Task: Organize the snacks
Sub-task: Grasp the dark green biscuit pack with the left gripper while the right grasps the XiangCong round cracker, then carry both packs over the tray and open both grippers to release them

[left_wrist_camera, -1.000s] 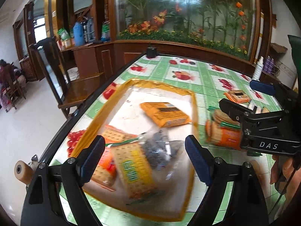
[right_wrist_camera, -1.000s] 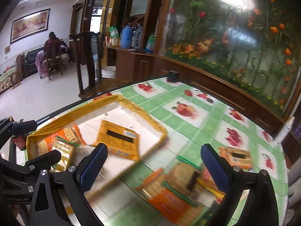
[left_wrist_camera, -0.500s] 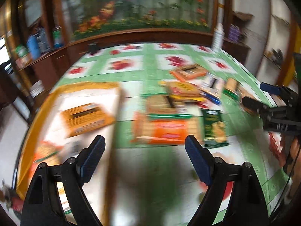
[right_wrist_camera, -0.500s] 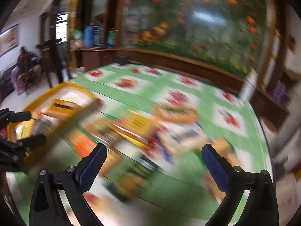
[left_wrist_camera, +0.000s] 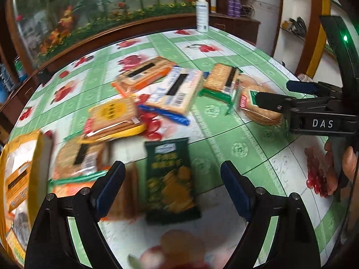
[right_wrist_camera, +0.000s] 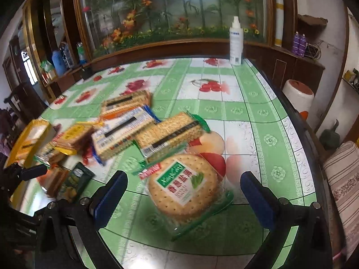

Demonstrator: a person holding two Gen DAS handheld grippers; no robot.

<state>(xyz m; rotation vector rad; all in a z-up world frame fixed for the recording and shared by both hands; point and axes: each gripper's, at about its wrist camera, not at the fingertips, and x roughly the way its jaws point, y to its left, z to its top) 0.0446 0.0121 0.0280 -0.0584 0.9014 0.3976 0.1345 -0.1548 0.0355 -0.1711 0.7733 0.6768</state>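
The left gripper has its jaws wide apart with nothing in them, and it tips down over the dark green chip bag, likely to pick it next. The right gripper is wide apart too and holds nothing. It points down at the round cracker pack lying flat between its fingers. More snack packs sit in a messy pile on the green table. The yellow tray waits at the left edge for them.
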